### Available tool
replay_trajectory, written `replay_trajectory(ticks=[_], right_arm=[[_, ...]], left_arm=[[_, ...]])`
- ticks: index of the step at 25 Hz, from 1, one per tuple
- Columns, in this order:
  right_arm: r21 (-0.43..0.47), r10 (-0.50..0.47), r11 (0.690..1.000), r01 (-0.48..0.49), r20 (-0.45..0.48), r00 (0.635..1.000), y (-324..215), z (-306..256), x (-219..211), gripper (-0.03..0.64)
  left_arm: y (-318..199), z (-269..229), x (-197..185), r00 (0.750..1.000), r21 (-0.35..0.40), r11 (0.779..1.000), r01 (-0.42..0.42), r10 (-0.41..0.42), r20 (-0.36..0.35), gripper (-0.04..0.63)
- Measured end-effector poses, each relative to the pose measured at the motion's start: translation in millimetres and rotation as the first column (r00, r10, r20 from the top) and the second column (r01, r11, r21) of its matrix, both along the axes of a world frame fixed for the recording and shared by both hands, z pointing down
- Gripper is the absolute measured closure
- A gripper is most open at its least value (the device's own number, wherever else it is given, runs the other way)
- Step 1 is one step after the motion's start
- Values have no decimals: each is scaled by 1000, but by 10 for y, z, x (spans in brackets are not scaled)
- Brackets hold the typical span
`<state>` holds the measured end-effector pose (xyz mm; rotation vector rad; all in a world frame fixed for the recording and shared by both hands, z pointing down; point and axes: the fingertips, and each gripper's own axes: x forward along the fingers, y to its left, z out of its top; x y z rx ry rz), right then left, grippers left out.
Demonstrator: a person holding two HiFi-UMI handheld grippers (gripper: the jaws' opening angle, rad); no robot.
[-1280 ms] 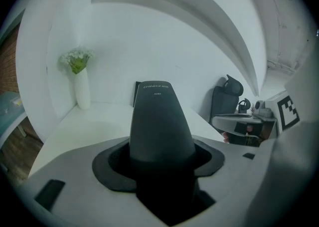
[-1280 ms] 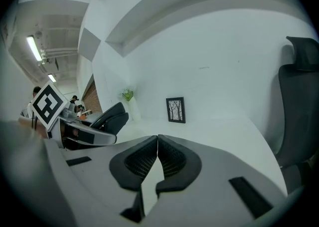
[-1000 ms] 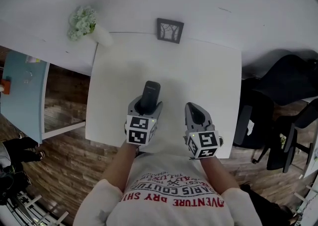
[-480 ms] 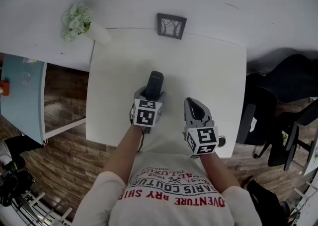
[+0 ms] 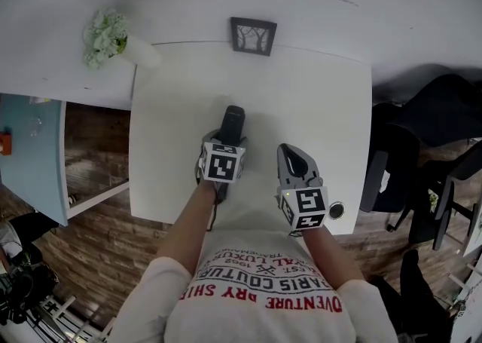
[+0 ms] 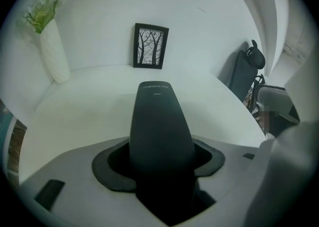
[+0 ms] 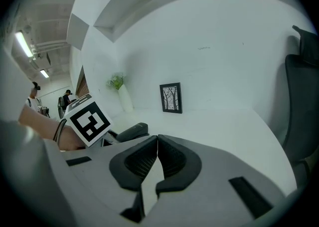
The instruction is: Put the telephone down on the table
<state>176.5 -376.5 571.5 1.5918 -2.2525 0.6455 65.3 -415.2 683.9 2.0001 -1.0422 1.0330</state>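
A black telephone handset (image 5: 233, 122) sticks forward out of my left gripper (image 5: 224, 142), whose jaws are shut on its lower end. In the left gripper view the telephone (image 6: 160, 121) fills the gap between the jaws and points over the white table (image 6: 89, 111) toward the far wall. Whether it touches the table I cannot tell. My right gripper (image 5: 291, 154) is over the table's near right part, its jaws closed tip to tip with nothing between them (image 7: 155, 139). From the right gripper view the telephone (image 7: 130, 131) shows at the left.
A white vase with green flowers (image 5: 113, 36) stands at the table's far left corner. A small black picture frame (image 5: 253, 35) leans on the wall at the far edge. Black office chairs (image 5: 425, 127) stand to the right and a blue desk (image 5: 34, 145) to the left.
My left gripper has carried the telephone a little forward over the table and its marker cube has tipped up. The right gripper has barely moved.
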Motion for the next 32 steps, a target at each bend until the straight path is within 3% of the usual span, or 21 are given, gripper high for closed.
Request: replay_trajectory(ticks=[7,17,24,32], right_arm=[[0,3,1000,-3,-8,1000,9,-2,-20,592],[-22,11,1000,-10,26,1000,78,-2,-49,592],[-25,55,998,-54,56,997,110,-52,35,592],[-5,77,997,-77,52,996,265,-183,36,592]], left_arm=[[22,42,6,998,-15,999,-44,45,54,296],[10,-7,25,998,-6,998,-56,55,-30,289],[33,-80,-17,998,-2,1000,-13,13,-66,219],[90,-355,-40,993,69,998,2,6,-121,213]])
